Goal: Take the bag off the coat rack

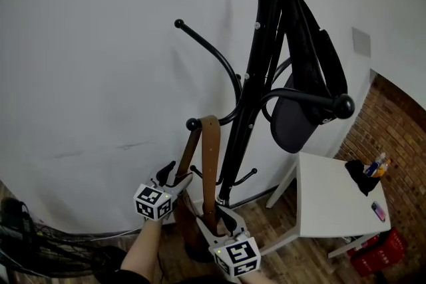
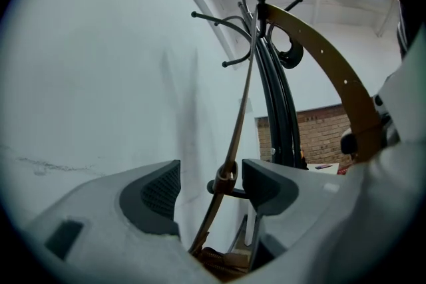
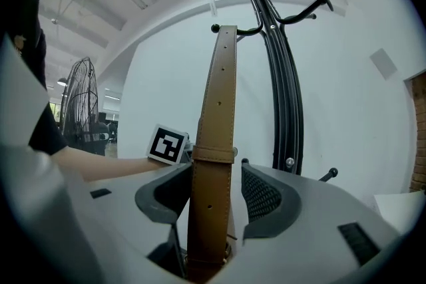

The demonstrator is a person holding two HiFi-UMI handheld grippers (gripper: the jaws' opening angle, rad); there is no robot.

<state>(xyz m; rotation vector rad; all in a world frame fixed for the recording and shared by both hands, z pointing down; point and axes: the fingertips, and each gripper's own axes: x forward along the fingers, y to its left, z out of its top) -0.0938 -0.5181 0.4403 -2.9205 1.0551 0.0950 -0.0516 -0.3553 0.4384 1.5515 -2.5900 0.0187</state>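
Note:
A black coat rack [image 1: 256, 76] stands before a white wall. A brown bag hangs from its low hook [image 1: 193, 124] by a brown leather strap [image 1: 210, 156]; the bag's body [image 1: 190, 239] sits low between my two grippers, mostly hidden. My left gripper [image 1: 174, 175] is open around the strap's left run, where the strap [image 2: 234, 143] shows edge-on, with a ring [image 2: 226, 177] between the pads and untouched. My right gripper [image 1: 217, 219] is open around the right run: the broad strap [image 3: 216, 143] stands between the pads, with a gap at the right pad [image 3: 261, 195].
A black cap [image 1: 293, 123] and a dark bag [image 1: 313, 56] hang on upper hooks. At the right stands a white table [image 1: 329, 203] with a black pouch [image 1: 363, 176] and a small device [image 1: 378, 211]. A red crate [image 1: 376, 256] sits below, and a fan [image 1: 23, 243] at the lower left.

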